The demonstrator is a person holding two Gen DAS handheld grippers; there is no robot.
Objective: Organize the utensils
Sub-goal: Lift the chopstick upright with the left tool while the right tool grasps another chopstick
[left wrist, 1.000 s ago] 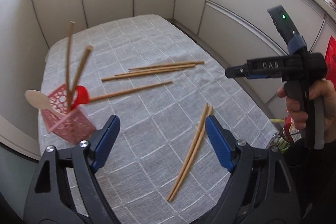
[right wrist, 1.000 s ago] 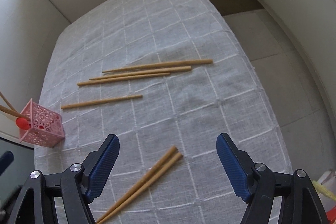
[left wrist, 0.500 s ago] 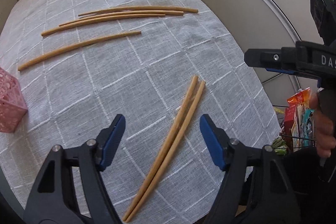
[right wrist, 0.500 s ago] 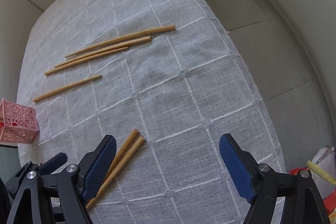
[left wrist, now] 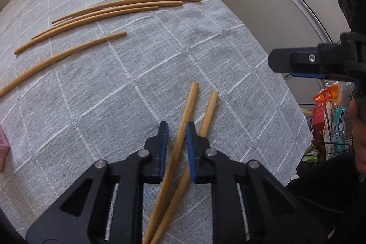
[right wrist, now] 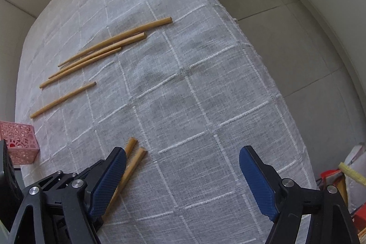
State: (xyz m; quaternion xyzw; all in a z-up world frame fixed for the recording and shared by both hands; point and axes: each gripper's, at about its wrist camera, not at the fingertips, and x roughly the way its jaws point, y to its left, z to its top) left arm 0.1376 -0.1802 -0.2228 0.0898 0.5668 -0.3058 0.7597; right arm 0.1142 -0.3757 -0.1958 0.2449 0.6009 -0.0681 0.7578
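Two wooden chopsticks lie side by side near the table's front. My left gripper [left wrist: 176, 129] has its jaws narrowed around the left chopstick [left wrist: 186, 111], with small gaps still showing; the right chopstick [left wrist: 209, 110] lies just outside the right finger. My right gripper [right wrist: 182, 154] is open and empty above the cloth, right of the same pair [right wrist: 133, 159]. Several more chopsticks [left wrist: 119, 9] lie further back. A pink lattice holder [right wrist: 18, 143] stands at the left edge.
The table carries a grey checked cloth [right wrist: 183, 84]. Its right edge drops to a tiled floor [right wrist: 286, 15]. Snack packets [left wrist: 327, 116] in a wire basket sit low at the right. Pale cabinet panels ring the table.
My left gripper came down to the near chopstick pair and its jaws narrowed around the left one. My right gripper moved lower and closer to the cloth, still open.
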